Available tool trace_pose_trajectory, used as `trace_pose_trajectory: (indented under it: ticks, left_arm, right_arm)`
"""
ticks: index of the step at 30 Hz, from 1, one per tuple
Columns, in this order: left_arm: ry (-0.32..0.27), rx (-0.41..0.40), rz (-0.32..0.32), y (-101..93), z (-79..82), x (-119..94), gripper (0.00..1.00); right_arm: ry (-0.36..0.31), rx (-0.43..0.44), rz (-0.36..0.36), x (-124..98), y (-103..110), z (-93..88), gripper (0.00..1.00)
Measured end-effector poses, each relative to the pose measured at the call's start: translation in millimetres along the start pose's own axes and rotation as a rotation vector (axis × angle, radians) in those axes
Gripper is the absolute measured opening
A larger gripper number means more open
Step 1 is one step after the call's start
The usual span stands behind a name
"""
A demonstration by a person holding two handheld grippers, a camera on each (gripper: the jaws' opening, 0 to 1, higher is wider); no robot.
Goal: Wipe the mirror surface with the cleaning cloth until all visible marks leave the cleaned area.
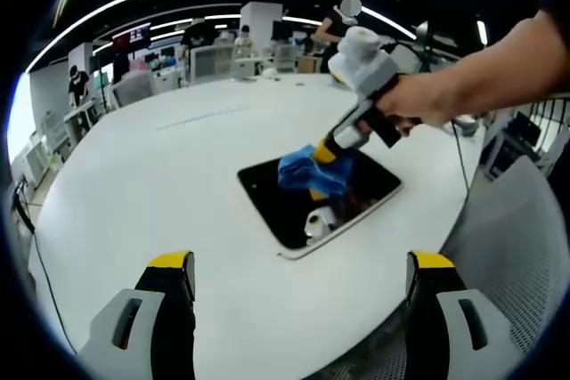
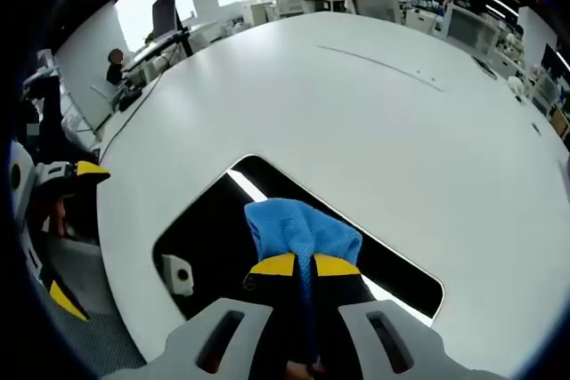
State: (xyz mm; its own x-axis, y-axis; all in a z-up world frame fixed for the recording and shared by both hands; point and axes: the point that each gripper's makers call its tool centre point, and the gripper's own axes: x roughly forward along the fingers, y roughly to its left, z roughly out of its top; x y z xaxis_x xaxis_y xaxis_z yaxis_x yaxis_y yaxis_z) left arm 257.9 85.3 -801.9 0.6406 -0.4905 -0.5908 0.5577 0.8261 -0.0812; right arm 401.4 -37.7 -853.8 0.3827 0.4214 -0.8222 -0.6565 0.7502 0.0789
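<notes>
R tool (image 2: 305, 266): jaws pressed together on the blue cleaning cloth (image 2: 298, 227), pinching a bunched fold; cloth sits on the mirror.
R tool, from L gripper view (image 1: 322, 159): held by a person's hand (image 1: 426, 102), angled down onto the cloth (image 1: 313, 173) approx. mid-mirror.
L tool (image 1: 301, 275): jaws spread wide, nothing btwn them, hovering over the desk edge, well apart from the mirror.
Mirror (image 2: 200, 224): dark rectangular pane w/ rounded corners, lying flat on the white round desk (image 2: 356, 104), near the side closest to the person.
Marks: can't tell, glass mostly shows ceiling-light reflections; no obvious smears at this res.
Stage (my guess): mid-wipe, cloth over the centre, corners prob. not covered yet.
Risk 1: mirror isn't pinned by anything; a hard push could slide it across the desk or toward the edge, since L tool isn't steadying it.
Risk 2: cloth is bunched, little flat contact, so streaks could be missed.
Risk 3: tool tips sit close to the glass; too steep an angle and they could scrape it.
</notes>
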Motion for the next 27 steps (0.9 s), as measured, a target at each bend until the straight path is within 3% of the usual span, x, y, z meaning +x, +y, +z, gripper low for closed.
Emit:
trace_pose_trajectory:
  ticks: [27]
  left_arm:
    - [0.01,-0.003,0.012,2.8,-2.6,0,0.99]
  right_arm:
    - [0.003,-0.03,-0.011,11,-17,18.1,0.0]
